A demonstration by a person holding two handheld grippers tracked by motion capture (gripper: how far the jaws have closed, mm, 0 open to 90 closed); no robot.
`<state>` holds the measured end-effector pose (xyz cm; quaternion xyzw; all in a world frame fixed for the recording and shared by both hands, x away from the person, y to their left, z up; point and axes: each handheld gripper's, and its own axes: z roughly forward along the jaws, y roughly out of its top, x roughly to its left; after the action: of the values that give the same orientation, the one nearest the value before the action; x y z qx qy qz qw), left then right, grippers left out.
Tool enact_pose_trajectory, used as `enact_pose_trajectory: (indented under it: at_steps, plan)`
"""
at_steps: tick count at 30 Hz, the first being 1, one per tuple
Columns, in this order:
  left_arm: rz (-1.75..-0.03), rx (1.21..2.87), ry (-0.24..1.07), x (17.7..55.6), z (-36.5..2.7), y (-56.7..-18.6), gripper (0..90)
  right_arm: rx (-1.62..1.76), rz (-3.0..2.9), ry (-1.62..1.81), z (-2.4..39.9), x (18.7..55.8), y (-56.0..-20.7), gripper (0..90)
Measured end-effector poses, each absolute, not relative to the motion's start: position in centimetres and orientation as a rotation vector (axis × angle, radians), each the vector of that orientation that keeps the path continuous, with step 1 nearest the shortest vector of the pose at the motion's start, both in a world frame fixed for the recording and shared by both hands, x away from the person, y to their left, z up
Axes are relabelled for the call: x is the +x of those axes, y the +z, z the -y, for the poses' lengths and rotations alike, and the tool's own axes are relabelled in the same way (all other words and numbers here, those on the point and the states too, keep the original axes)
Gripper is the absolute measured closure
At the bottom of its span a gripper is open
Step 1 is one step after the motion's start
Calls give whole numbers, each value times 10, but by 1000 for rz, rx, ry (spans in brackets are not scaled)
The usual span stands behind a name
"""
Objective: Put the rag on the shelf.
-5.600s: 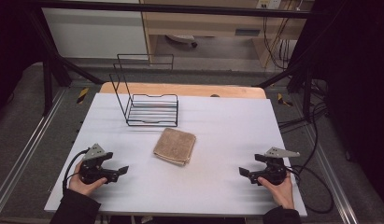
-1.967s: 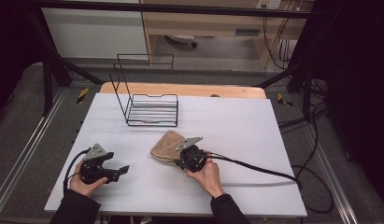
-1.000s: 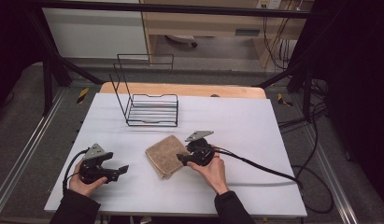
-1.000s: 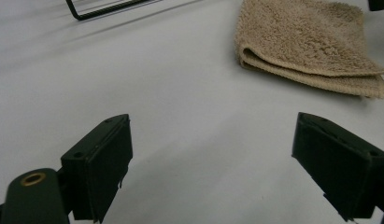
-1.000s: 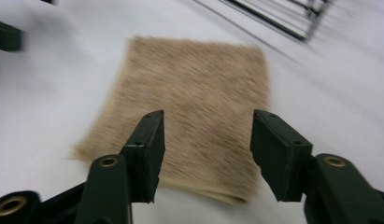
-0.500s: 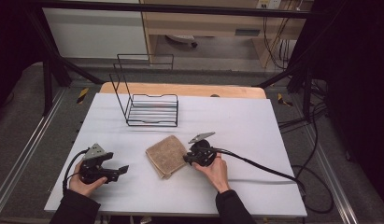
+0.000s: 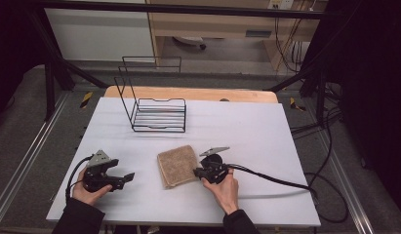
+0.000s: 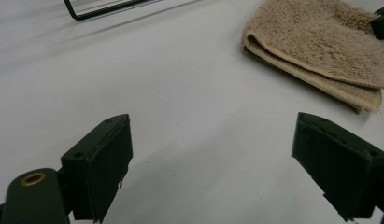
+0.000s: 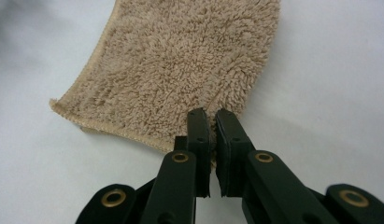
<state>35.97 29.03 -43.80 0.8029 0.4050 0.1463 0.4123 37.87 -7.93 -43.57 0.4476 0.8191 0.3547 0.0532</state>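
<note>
A white table (image 7: 266,141) is stretching out under me, dark floor around it. My right gripper (image 9: 212,122) is pinching the near edge of the tan folded towel (image 9: 189,70), its jaws having just been closing on the cloth. My left gripper (image 8: 217,158) is resting with jaws wide apart over bare tabletop, the towel lying well ahead. A black wire rack (image 7: 156,109) is standing farther back.

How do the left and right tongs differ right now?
The left tongs stand wide open with nothing but bare table between them; the right tongs have just closed and are pinched on the edge of the towel. The left tongs sit apart from the towel; the right ones touch its near edge. Both are black, hand-held and low over the table.
</note>
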Motion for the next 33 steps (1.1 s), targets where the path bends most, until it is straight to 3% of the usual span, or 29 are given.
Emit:
enact_pose_trajectory:
  at_steps: [4, 9, 14, 15, 16, 17, 18, 21, 22, 33]
  plan:
    - [-1019, 2023, 365, 360, -290, -438, 119, 1358, -2478, 1084, 84, 375, -439, 840]
    - [-1028, 2014, 363, 361, -288, -438, 110, 1286, -2473, 1096, 89, 376, -442, 756]
    - [-1028, 2011, 363, 361, -284, -436, 86, 1134, -2428, 1184, 102, 375, -434, 536]
    - [-1027, 2011, 362, 361, -283, -436, 86, 1134, -2428, 1184, 102, 375, -434, 536]
    - [-1026, 2012, 360, 361, -282, -435, 73, 1109, -2428, 1209, 108, 376, -433, 463]
    - [-1025, 2014, 358, 361, -281, -435, 73, 1109, -2428, 1209, 108, 376, -433, 463]
    - [-1026, 2013, 355, 361, -280, -435, 61, 1088, -2436, 1219, 115, 378, -432, 378]
    - [-1023, 2022, 353, 362, -276, -434, 60, 1083, -2430, 1228, 123, 379, -430, 317]
    - [-1023, 2019, 351, 362, -274, -434, 60, 1095, -2421, 1256, 131, 380, -429, 244]
    - [-1003, 2011, 325, 372, -248, -425, 76, 1130, -2390, 1338, 168, 380, -432, 98]
